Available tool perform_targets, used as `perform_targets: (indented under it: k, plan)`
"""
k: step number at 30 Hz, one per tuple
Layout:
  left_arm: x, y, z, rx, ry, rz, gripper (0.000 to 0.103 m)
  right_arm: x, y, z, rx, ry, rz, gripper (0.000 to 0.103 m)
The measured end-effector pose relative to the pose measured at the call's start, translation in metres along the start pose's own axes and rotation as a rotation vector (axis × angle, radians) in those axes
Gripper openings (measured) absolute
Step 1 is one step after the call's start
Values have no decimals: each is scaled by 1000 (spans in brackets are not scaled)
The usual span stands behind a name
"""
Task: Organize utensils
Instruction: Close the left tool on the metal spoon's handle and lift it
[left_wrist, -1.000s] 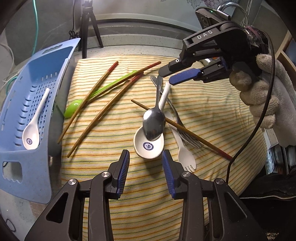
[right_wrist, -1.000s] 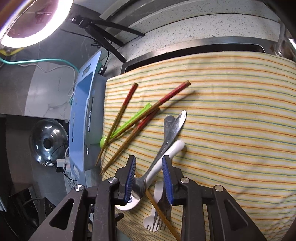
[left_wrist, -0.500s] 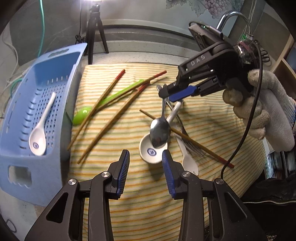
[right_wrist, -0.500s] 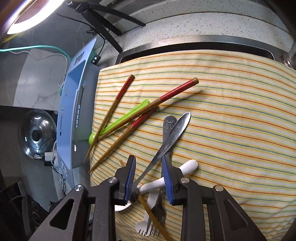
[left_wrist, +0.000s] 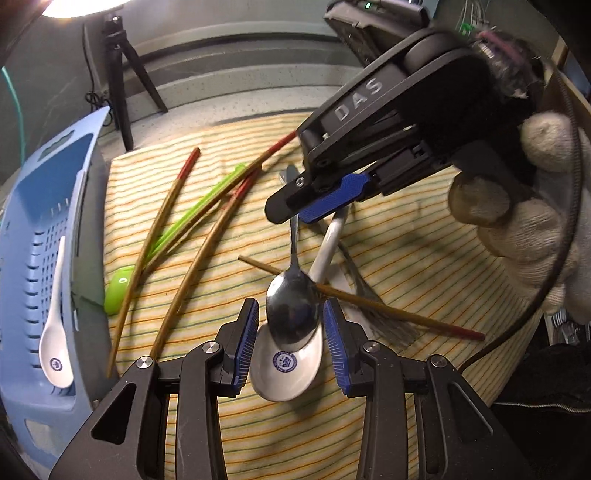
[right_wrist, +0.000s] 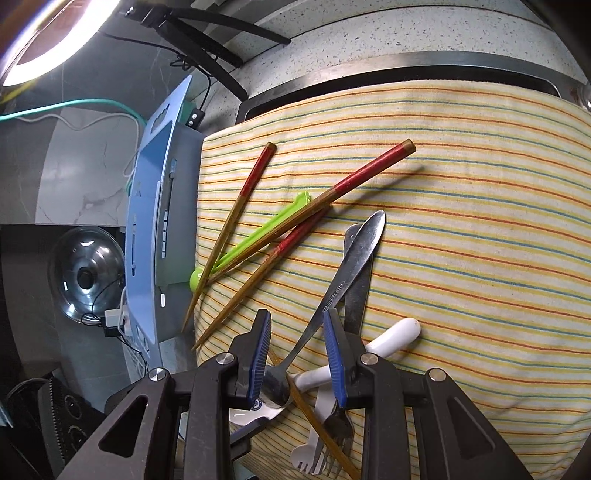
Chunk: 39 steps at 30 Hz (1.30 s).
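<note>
In the left wrist view, a blue perforated basket (left_wrist: 26, 236) stood at 9 o'clock, and a white ceramic spoon (left_wrist: 55, 332) lay inside it with its bowl toward 7 o'clock. Just beside the basket, on the striped cloth (left_wrist: 258, 443), a green plastic spoon (left_wrist: 118, 291) lay under three red-tipped chopsticks (left_wrist: 162, 221) that fanned out toward 12 o'clock. The left gripper (left_wrist: 290, 314) sat at 6 o'clock with its jaws wide apart and gripping nothing. Its blue pads (left_wrist: 245, 339) stood on either side of the bowl of a stainless steel spoon (left_wrist: 291, 310). That bowl rested on the bowl of a second ceramic spoon (left_wrist: 284, 373), which bore a blue emblem. The steel spoon's handle ran up toward 12 o'clock into the right gripper (right_wrist: 295, 321), which a gloved hand (left_wrist: 524, 229) held at 2 o'clock. In the right wrist view, that gripper's jaws were also spread. The steel handle passed between them close to the right pad, though whether it touched was unclear, so nothing looked clamped. A fourth chopstick (left_wrist: 388, 310) lay crosswise toward 4 o'clock, over the ceramic spoon's white handle and a metal fork (right_wrist: 340, 424). A white plastic fork (right_wrist: 306, 454) lay beside the metal one, at 6 o'clock in the right wrist view.
</note>
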<state>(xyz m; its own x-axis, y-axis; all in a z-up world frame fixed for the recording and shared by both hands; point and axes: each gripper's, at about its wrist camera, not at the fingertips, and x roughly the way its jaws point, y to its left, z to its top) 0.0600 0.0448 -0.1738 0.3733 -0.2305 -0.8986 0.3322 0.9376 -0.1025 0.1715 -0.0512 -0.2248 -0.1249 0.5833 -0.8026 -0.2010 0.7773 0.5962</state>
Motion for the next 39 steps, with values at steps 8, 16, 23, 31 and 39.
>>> perform_targets:
  k: [8, 16, 23, 31, 39]
  plan:
    - [14, 11, 3, -26, 12, -10, 35, 9, -6, 0, 36, 16, 33, 27]
    - [8, 12, 3, -13, -43, 0, 19, 10, -5, 1, 38, 12, 34, 27]
    - [4, 9, 1, -16, -54, -4, 17, 11, -4, 3, 44, 10, 39, 27]
    - [-10, -15, -12, 14, -66, -20, 5, 16, -4, 2, 52, 21, 31, 10]
    - [-24, -24, -19, 25, -90, -20, 5, 7, -1, -3, 77, 7, 66, 7]
